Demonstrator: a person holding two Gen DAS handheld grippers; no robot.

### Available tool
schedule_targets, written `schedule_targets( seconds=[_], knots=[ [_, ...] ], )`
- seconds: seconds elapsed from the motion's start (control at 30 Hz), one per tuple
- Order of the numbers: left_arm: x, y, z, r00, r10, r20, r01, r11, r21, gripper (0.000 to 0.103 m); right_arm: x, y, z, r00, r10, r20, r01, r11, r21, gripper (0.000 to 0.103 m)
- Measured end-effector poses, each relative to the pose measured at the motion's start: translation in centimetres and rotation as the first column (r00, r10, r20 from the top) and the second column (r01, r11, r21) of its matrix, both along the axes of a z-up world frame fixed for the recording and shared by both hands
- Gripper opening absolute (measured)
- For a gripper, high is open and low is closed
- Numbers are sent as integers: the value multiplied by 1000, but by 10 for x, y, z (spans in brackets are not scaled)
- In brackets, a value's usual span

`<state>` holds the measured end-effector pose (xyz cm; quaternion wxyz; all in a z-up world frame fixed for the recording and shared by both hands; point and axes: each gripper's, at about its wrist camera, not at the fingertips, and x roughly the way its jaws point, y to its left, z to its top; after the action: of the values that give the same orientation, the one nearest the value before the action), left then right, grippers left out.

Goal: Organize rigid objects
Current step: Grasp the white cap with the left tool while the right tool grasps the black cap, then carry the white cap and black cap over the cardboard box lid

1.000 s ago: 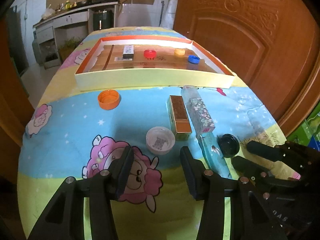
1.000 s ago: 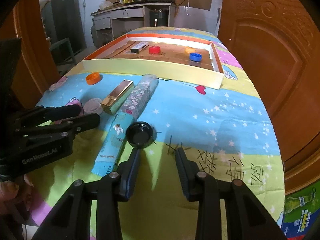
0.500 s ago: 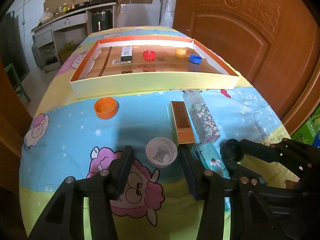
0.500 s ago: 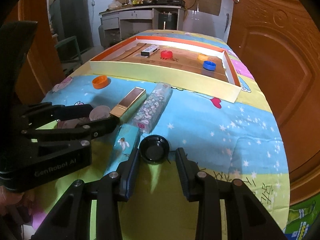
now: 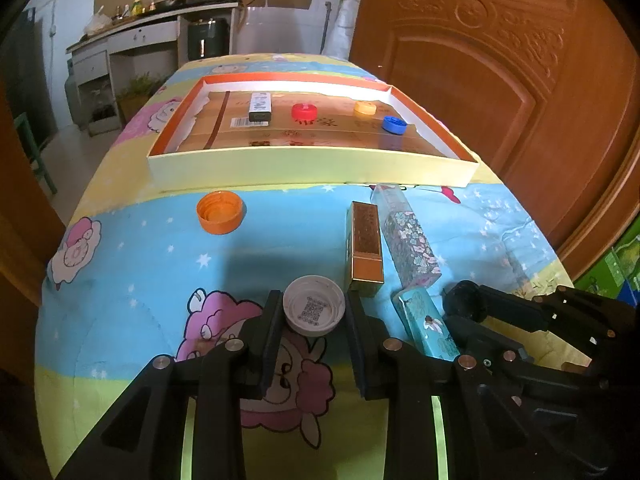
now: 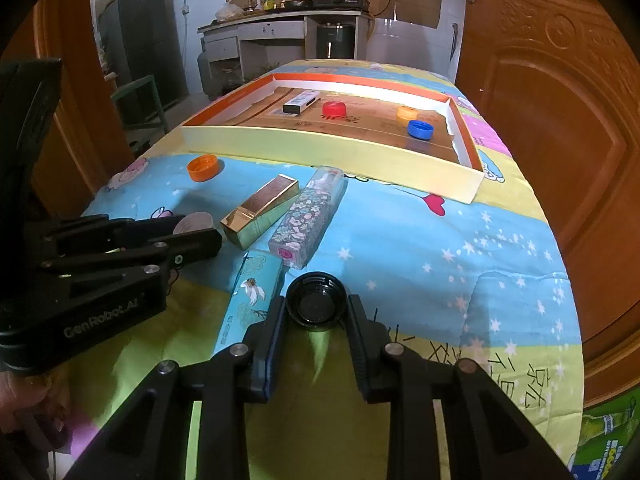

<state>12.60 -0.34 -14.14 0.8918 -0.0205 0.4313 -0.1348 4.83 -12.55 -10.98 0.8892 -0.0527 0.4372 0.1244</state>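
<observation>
- Left gripper (image 5: 314,312): jaws have just been closing and now pinch the white cap (image 5: 314,311), which lies open side up on the near part of the patterned cloth (image 5: 140,256).
- Right gripper (image 6: 316,312): jaws likewise just drawn in, now clamped on the black cap (image 6: 316,306), which rests on the cloth just right of the teal box (image 6: 250,296).
- Tray (image 5: 312,170): shallow, cream-walled, lying across the far part of the table. It already holds a black-and-white box (image 5: 260,107), a red cap (image 5: 304,111), a yellow cap (image 5: 365,107) and a blue cap (image 5: 394,124).
- Items outside the tray: orange cap (image 5: 220,212) at near left of the tray wall; gold box (image 5: 365,252) and floral box (image 5: 408,236) lying side by side; the teal box nearest.
- Progress, as judged: four items appear sorted; six remain on the cloth, two of them now gripped but apparently not lifted.
- Remaining work, as judged: carry both caps to the tray, then the orange cap and three boxes.
</observation>
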Motion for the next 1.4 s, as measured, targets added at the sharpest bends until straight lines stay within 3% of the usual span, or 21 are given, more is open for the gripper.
schedule_targets(
  seconds=[0.63,1.4],
  knots=[
    [-17,0,24,1000,-2,31,3,1000,-24,31,-8,-6,20,999,-24,32,24,1000,-4,29],
    [-11,3,77,991,11,132,-5,999,-52,31,7,-14,72,988,-29,150,31,999,-13,30]
  ],
)
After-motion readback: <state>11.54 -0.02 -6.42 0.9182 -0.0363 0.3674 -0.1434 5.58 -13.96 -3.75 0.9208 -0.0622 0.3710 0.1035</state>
